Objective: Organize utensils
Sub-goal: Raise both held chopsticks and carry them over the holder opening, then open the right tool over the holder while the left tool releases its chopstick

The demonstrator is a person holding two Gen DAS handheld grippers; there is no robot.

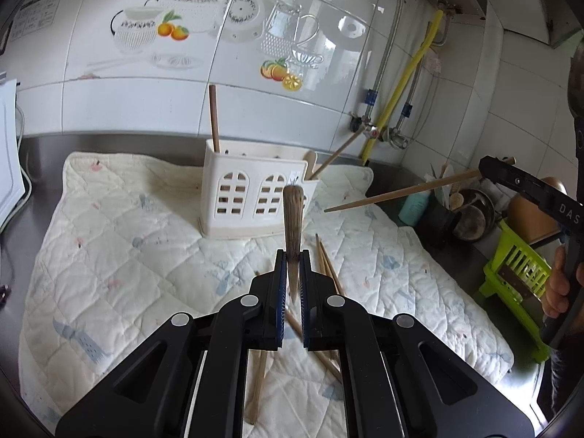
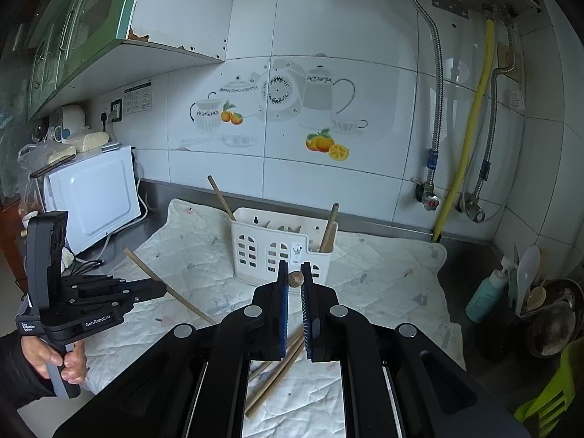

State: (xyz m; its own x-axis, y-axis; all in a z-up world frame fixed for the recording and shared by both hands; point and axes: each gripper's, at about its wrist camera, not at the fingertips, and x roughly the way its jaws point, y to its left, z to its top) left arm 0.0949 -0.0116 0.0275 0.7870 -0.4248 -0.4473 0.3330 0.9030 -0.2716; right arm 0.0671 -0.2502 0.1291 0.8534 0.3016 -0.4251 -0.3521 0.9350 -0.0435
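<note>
Both jaws clamped on round wooden chopsticks [image 1: 294,219] above quilted cloth [image 1: 146,237].

Kitchen counter corner, pretty lived-in

A white microwave [image 2: 95,197] sits at the left with bags piled on top, green cabinets [image 2: 73,36] above it. Teapot-and-oranges tile decals [image 2: 277,109] on the wall, a yellow hose [image 2: 471,124] between metal pipes, and a teal bottle [image 2: 487,295] near a lime-green rack [image 2: 554,394].
</note>
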